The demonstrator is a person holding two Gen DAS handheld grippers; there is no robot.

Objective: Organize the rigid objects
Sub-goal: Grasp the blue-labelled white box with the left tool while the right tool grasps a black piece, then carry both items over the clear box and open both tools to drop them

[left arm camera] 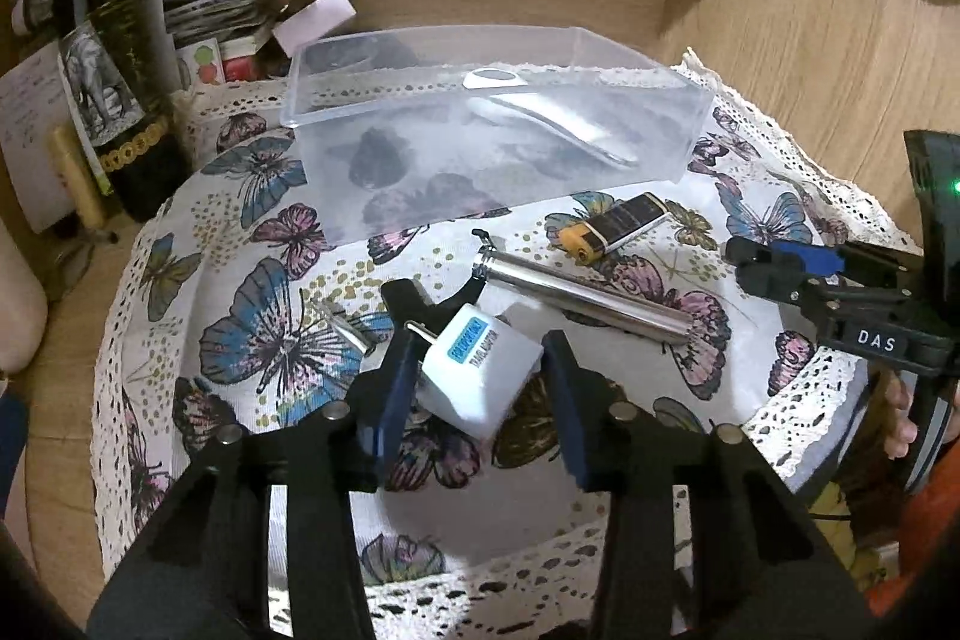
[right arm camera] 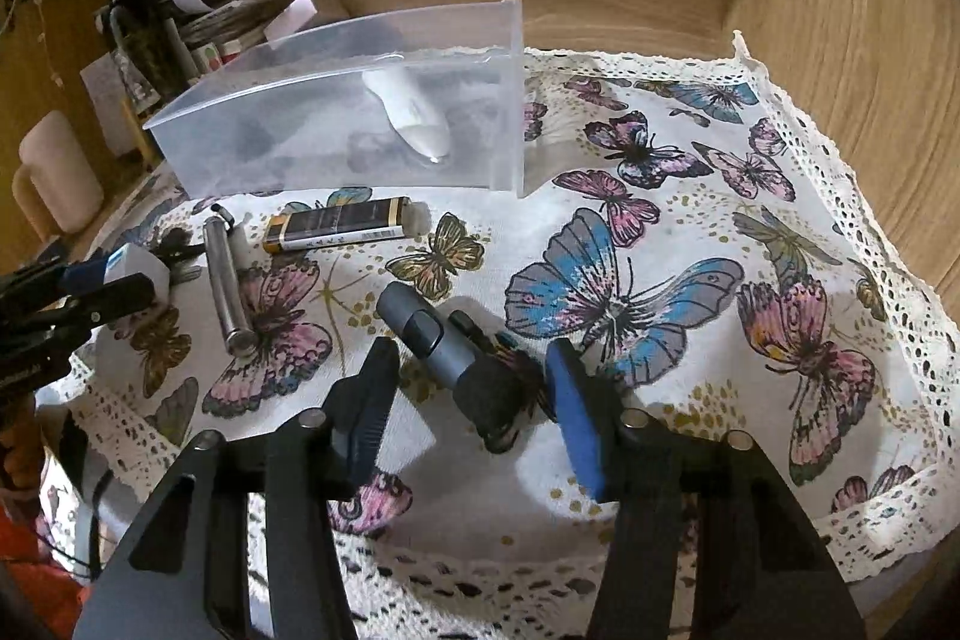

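A clear plastic box [left arm camera: 600, 160] [right arm camera: 336, 148] stands on the butterfly cloth and holds a white shoehorn-like piece [left arm camera: 558, 118] [right arm camera: 414, 112]. My left gripper [left arm camera: 480, 358] is shut on a white travel adapter [left arm camera: 480, 376] [right arm camera: 141, 271], which sits tilted between its fingers. A steel tube [left arm camera: 588, 301] [right arm camera: 227, 280] and a black-and-gold lighter [left arm camera: 618, 223] [right arm camera: 342, 226] lie in front of the box. My right gripper [right arm camera: 474, 370] is open around a grey pen-like device [right arm camera: 456, 358] that lies on the cloth; it also shows in the left wrist view [left arm camera: 774, 268].
Bottles [left arm camera: 120, 100], papers and small boxes crowd the back left. A pink mug [right arm camera: 54, 178] stands at the left. Wooden walls enclose the back and right. A small metal piece [left arm camera: 348, 328] lies left of the adapter.
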